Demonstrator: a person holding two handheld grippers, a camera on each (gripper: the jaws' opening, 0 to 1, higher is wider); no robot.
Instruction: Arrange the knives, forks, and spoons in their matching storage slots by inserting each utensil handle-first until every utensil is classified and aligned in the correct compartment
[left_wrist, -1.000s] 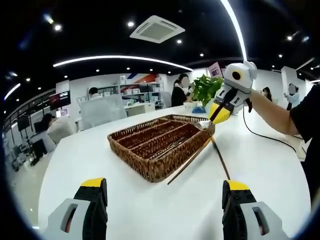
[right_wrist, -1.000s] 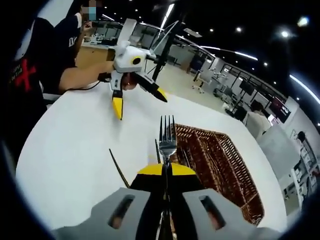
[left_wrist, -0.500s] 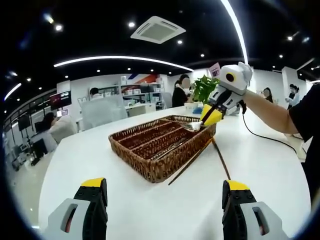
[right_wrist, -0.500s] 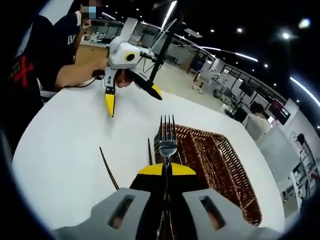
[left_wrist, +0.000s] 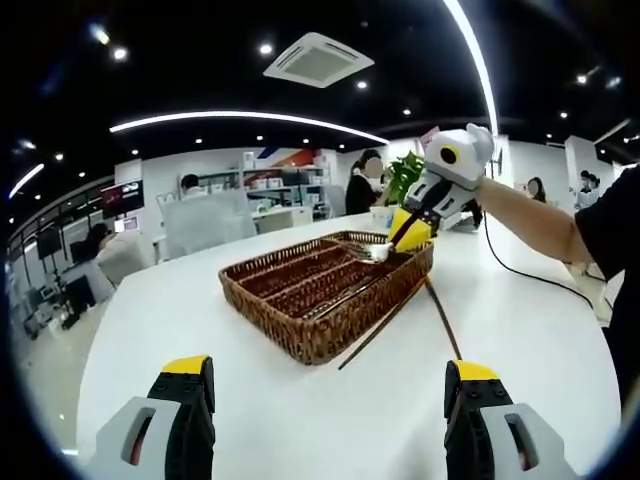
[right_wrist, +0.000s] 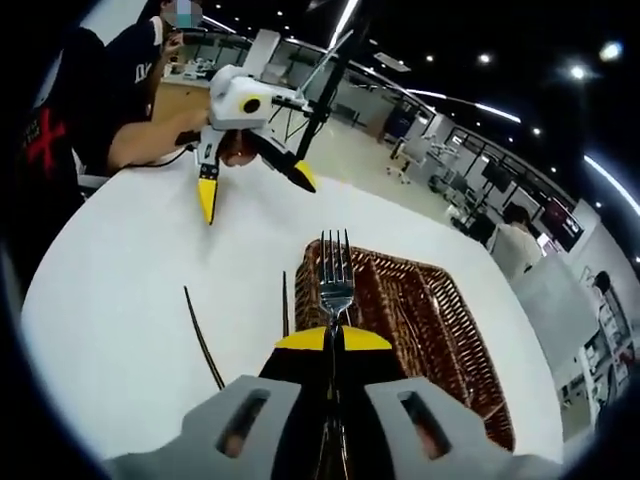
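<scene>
1. The white tabletop (left_wrist: 300, 420) fills the lower half of the left gripper view, and on it, at centre frame, sits the wicker tray (left_wrist: 300, 335) with long slots running its length.
2. In the right gripper view the tray (right_wrist: 440, 330) lies right of centre; its slots look dark, and I cannot count what is in them. In the left gripper view a few pale utensil shapes seem to lie in the nearer slots, so some sorting looks done.
3. The right tool (right_wrist: 334, 345) is clamped on a fork (right_wrist: 335, 285), tines up at centre frame, held over the tray's near end. In the left gripper view this tool (left_wrist: 400, 235) is at the tray's far right corner, so I judge this fork is mid-placement, not yet in its slot.
4. The left tool (left_wrist: 325, 395) stands wide apart and empty at the bottom of its view, well short of the tray; in the right gripper view it (right_wrist: 250, 185) hangs at upper left.
5. Two thin dark sticks (right_wrist: 205, 345) lie on the tabletop beside the tray, still outside it.
</scene>
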